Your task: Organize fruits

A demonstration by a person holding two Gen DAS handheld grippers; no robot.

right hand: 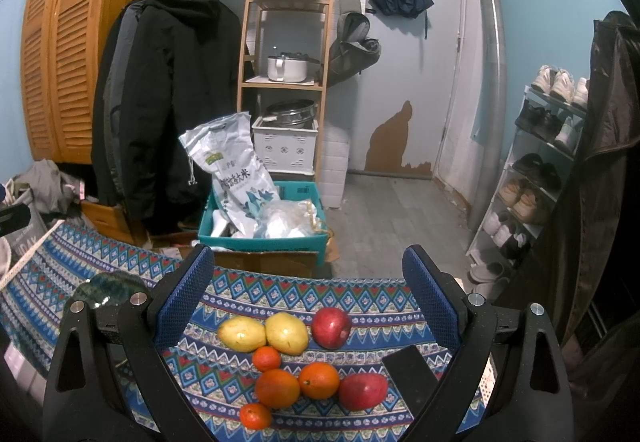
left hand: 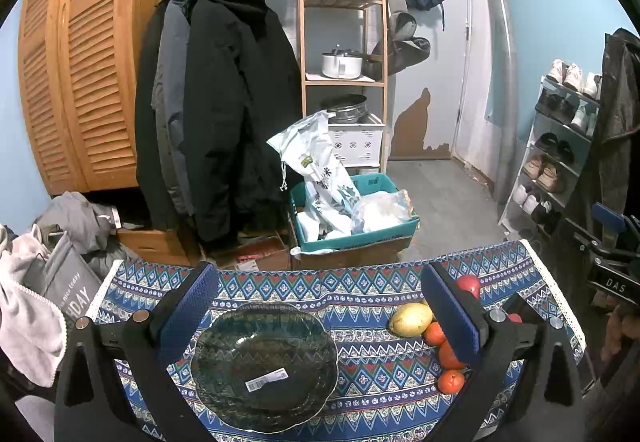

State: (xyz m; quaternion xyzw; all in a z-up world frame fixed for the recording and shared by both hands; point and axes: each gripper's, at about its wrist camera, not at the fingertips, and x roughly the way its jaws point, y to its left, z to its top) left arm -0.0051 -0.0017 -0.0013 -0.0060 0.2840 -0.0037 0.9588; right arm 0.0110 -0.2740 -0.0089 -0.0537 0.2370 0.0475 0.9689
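Note:
A dark green glass bowl (left hand: 264, 364) with a barcode sticker sits empty on the patterned tablecloth (left hand: 372, 282), between the fingers of my open, empty left gripper (left hand: 318, 316). Fruits lie to its right: a yellow mango (left hand: 410, 319), oranges (left hand: 451, 381) and a red apple (left hand: 468, 284). In the right wrist view my open, empty right gripper (right hand: 308, 298) hovers over the fruit group: two yellow mangoes (right hand: 242, 333), a red apple (right hand: 331, 327), several oranges (right hand: 277, 388) and a red mango (right hand: 363, 391). The bowl's edge (right hand: 110, 288) shows at the left.
A black phone (right hand: 410, 374) lies on the cloth right of the fruit. Behind the table stand a teal box with bags (left hand: 352, 218), hanging coats (left hand: 216, 102), a wooden shelf (left hand: 344, 42) and a shoe rack (right hand: 536, 170). Clothes pile at the left (left hand: 36, 290).

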